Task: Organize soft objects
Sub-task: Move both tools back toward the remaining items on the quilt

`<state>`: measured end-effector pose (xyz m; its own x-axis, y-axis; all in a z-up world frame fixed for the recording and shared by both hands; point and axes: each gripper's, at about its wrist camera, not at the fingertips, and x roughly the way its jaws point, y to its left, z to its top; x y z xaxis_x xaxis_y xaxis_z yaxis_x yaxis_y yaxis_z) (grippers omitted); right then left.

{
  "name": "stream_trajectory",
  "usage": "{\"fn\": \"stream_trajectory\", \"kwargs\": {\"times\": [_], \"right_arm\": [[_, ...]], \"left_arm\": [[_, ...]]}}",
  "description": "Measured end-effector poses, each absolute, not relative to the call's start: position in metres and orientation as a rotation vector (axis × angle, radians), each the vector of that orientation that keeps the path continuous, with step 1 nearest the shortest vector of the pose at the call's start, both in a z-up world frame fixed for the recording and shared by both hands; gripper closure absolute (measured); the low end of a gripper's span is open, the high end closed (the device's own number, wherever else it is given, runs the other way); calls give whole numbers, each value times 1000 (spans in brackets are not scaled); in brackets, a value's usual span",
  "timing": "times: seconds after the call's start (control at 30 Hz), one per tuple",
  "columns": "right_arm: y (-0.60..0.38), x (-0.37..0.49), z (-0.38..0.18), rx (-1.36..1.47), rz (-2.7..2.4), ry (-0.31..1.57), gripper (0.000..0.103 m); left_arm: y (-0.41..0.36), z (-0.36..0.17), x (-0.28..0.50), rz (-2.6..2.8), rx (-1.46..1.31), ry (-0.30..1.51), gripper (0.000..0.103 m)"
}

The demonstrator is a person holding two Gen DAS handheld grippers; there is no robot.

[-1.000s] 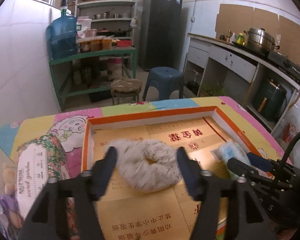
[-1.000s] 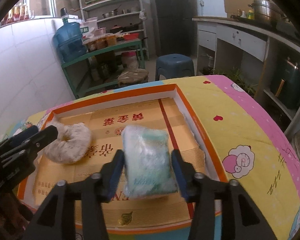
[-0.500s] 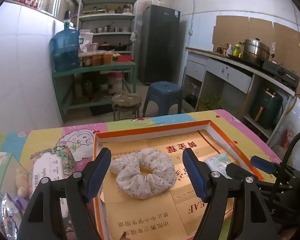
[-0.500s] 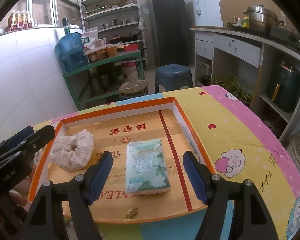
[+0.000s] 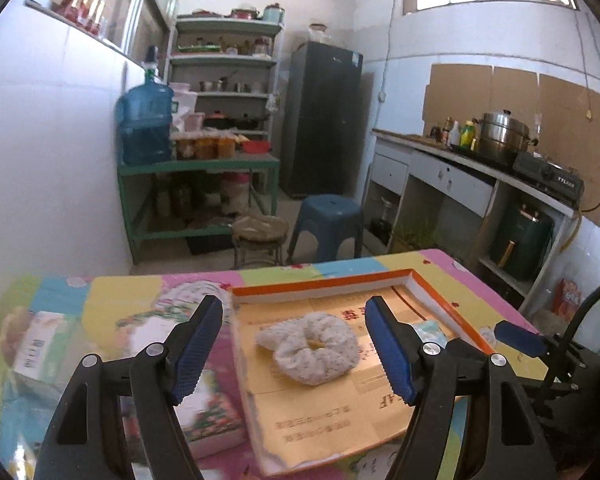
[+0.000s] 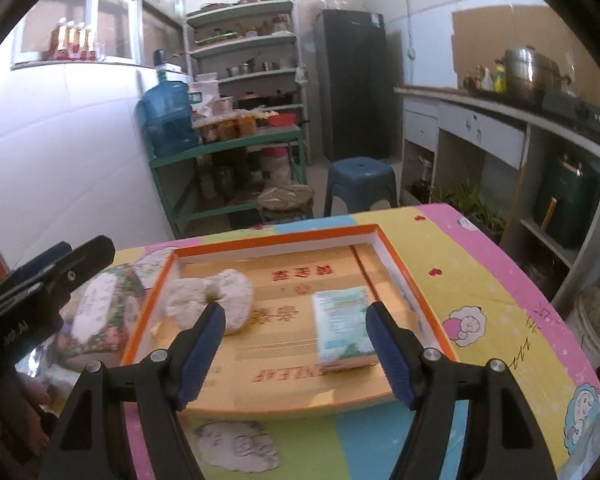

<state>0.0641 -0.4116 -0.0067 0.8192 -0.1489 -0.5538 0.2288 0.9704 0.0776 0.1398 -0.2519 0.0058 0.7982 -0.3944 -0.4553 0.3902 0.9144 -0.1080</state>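
The left gripper [image 5: 296,350] hangs above the surface with its jaws spread wide and nothing gripped; the white speckled scrunchie [image 5: 312,347] lies below in the gap between them, untouched. The right gripper [image 6: 294,354] has jaws that have just been opening and now stand wide as well, empty, with the tissue pack [image 6: 342,328] lying free just inside the right fingertip.

Both soft things rest in the shallow orange-rimmed box tray [image 6: 268,242], which sits near the far right corner of the colourful cartoon-print surface [image 6: 500,280]. The scrunchie is toward the tray's left wall, the tissue pack near its right wall, well apart, with bare cardboard between them.

The left wrist view alone shows a floral tissue box [image 5: 208,420] just outside the tray's left edge. The right wrist view alone shows the whole tissue pack and the open strip of surface along the right edge.
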Motion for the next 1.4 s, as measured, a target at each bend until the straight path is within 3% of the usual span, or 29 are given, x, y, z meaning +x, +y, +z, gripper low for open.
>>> {"fn": "stream_trajectory", "kwargs": {"times": [0.73,1.4], "right_arm": [[-240,52,8,48,53,567,30],[-162,35,-41,22,189,672,30]], "left_arm": [[-54,39,90,-243,-55,459,28],[35,-13,70,-111,-103,540,28]]}}
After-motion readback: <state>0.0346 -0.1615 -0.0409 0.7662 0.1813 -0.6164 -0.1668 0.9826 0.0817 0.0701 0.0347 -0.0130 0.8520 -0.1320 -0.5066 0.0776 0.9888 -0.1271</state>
